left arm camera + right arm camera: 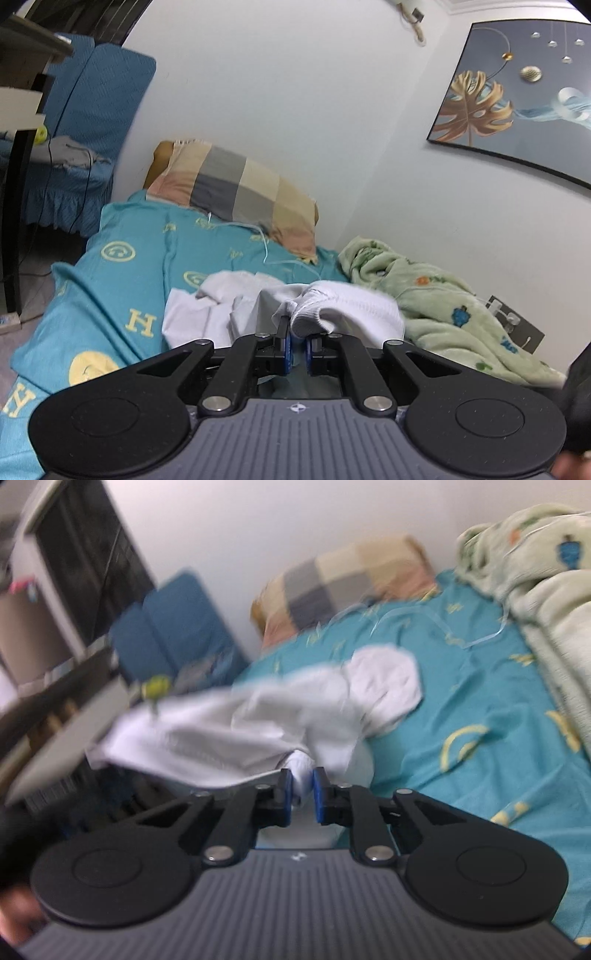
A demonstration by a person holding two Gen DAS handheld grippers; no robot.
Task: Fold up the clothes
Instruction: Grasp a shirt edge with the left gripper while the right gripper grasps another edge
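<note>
A white garment [332, 302] lies bunched on the teal bed sheet [122, 258]. My left gripper [298, 343] is shut on a ribbed edge of it, with cloth pinched between the blue pads. In the right wrist view the same white garment [258, 723] is lifted and stretched to the left, above the teal sheet [480, 701]. My right gripper [303, 794] is shut on another part of it. The right view is blurred by motion.
A checked pillow [240, 184] lies at the head of the bed against the white wall. A pale green fleece blanket [443, 302] is heaped on the right side. A blue covered chair [92, 129] and a dark desk [14, 184] stand left of the bed.
</note>
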